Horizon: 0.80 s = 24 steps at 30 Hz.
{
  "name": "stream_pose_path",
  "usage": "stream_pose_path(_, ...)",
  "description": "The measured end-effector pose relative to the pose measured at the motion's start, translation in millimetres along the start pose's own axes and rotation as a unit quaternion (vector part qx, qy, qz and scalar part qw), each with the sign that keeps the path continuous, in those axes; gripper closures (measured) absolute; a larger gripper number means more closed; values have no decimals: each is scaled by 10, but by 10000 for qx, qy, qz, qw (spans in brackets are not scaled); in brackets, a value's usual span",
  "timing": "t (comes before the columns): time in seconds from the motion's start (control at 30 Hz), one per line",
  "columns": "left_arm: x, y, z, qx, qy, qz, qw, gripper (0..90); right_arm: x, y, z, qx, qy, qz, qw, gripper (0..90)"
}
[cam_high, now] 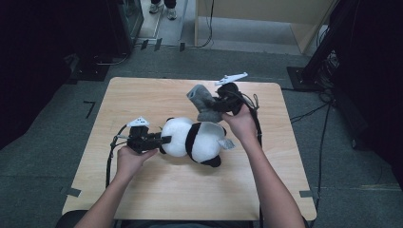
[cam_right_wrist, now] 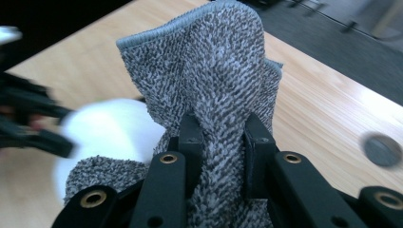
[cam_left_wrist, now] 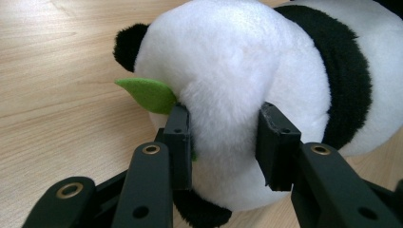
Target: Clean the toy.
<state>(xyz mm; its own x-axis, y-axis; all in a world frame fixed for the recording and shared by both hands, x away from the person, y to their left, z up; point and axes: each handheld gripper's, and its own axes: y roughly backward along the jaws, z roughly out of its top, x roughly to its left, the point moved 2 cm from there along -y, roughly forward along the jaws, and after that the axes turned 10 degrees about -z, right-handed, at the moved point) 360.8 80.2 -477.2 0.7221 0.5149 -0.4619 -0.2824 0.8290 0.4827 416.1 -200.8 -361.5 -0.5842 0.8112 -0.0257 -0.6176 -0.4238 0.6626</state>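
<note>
Cloth (cam_right_wrist: 209, 80), grey and nubbly, stands bunched in our right tongs (cam_right_wrist: 221, 142), which pinch its fold, lifted clear above the table (cam_high: 142, 95). Just below and left of them lies the plush panda (cam_high: 195, 140), whose white head our left tongs (cam_left_wrist: 223, 142) squeeze from both sides. A green felt leaf (cam_left_wrist: 147, 94) pokes out beside the left-hand jaw.

My left gripper (cam_left_wrist: 223, 137) has its jaws squeezed into the panda plush's (cam_left_wrist: 247, 85) white fur, right by the green felt leaf (cam_left_wrist: 147, 94).
</note>
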Motion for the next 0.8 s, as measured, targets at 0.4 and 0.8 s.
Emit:
stream_pose_path(0.4,-20,-3,-2,-63,-66,79,9999,614,862,-496,71,400,474,764,9951,748)
stream_pose_path(0.8,7,-6,-3,31,-13,126,9999,621,813,-570,-178,622,575,483,9952,750)
